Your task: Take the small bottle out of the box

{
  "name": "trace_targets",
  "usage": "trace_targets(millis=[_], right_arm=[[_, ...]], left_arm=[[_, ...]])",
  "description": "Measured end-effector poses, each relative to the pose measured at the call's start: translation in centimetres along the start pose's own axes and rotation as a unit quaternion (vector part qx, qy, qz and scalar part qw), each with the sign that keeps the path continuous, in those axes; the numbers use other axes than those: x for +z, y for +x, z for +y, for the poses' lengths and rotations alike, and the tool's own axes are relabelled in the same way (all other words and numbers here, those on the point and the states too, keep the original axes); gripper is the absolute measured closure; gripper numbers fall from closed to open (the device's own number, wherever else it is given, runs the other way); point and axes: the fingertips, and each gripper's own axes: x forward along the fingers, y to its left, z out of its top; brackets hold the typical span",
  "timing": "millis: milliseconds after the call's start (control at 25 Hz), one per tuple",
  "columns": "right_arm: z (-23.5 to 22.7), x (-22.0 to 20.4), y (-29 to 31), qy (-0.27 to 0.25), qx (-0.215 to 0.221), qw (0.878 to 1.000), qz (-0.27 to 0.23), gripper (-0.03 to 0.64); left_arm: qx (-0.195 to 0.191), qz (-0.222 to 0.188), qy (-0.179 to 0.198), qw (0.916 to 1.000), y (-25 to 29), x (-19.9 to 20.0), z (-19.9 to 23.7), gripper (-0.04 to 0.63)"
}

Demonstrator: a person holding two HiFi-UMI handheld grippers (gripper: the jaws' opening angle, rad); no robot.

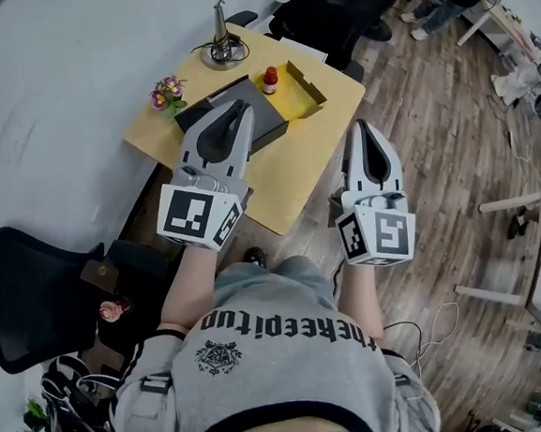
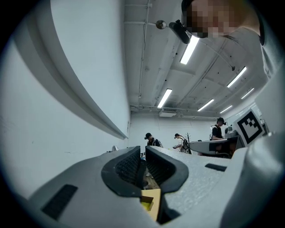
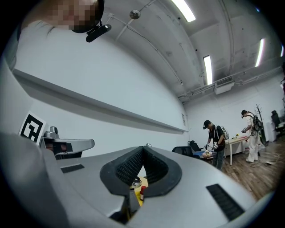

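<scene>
- Left tongs (image 1: 239, 107) are pressed together with nothing gripped and are seen over the near part of the counter (image 1: 291, 185).
- Right tongs (image 1: 364, 127) are likewise closed and empty, beside the counter's right edge.
- No step of the removal is judged done: the small bottle (image 1: 270, 80) is seen upright in the open yellow box (image 1: 311, 92), at its far left corner.
- Nothing else is seen inside the box.
- Approach, grasp and lift-out are left to be done.

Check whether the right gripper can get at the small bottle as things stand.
Probably yes: the small bottle stands in the open-topped yellow box, with nothing above it. The right gripper is short of the box, jaws together, so they must open first.
</scene>
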Motion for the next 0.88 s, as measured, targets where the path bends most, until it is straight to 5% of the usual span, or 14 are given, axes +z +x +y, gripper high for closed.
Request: trace_targets(millis=[480, 880], right_arm=[[-0.9, -1.2, 1.6, -0.008, -0.012, 1.000, 0.013, 0.615], [-3.4, -2.1, 4.3, 0.004, 0.008, 1.000, 0.016, 0.615]], left_arm=[[-0.053, 0.030, -0.020, 0.9980, 3.1, -3.0, -0.3, 0.346], [-0.038, 0.097, -0.030, 0.9941, 6.7, -7.3, -0.1, 0.291]])
